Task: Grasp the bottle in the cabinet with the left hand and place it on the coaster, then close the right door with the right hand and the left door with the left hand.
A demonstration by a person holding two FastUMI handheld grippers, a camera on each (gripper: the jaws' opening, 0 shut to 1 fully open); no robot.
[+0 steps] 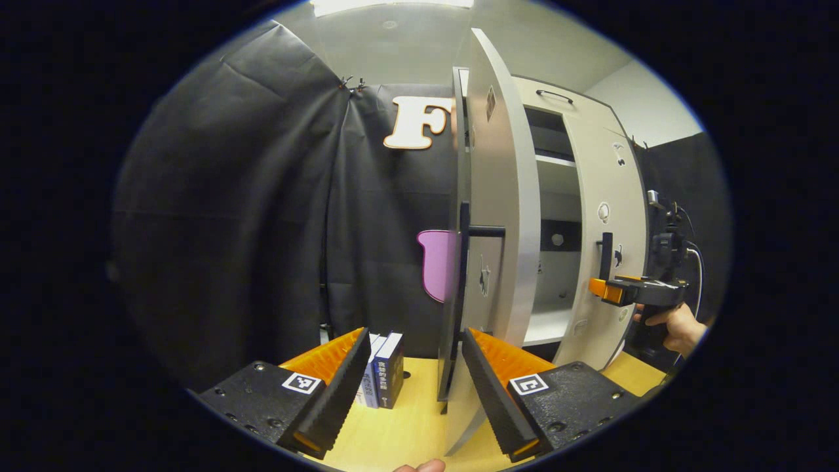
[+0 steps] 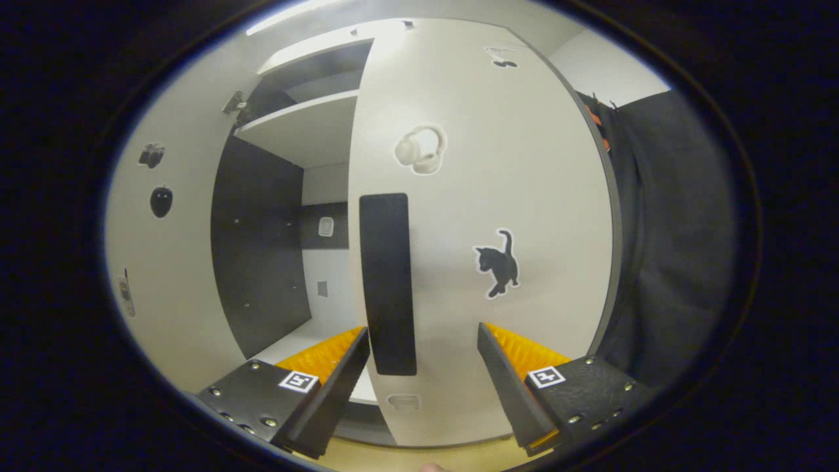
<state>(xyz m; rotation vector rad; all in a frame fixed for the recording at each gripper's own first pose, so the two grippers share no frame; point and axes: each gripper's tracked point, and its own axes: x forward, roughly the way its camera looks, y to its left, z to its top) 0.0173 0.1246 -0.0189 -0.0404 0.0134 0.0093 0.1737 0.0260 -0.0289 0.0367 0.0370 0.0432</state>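
Note:
In the left gripper view my left gripper [image 1: 416, 341] is open and empty above the wooden table [image 1: 406, 426]. Just ahead of its right finger the cabinet's left door [image 1: 498, 216] stands open, seen nearly edge-on, with its black handle [image 1: 467, 262] facing me. Farther right, the right door [image 1: 606, 216] is swung most of the way in. The right gripper [image 1: 606, 290], held by a hand [image 1: 678, 324], sits against it beside its handle. In the right gripper view my right gripper [image 2: 423, 337] is open, close to the right door [image 2: 485, 170], with the black handle [image 2: 387, 282] between its fingers.
Upright books [image 1: 383, 370] stand on the table left of the left door. Through the gap beside the right door I see a dark inner wall [image 2: 262, 242] and a white shelf [image 2: 308, 131]. The left door's stickered face [image 2: 157, 262] stands at the left.

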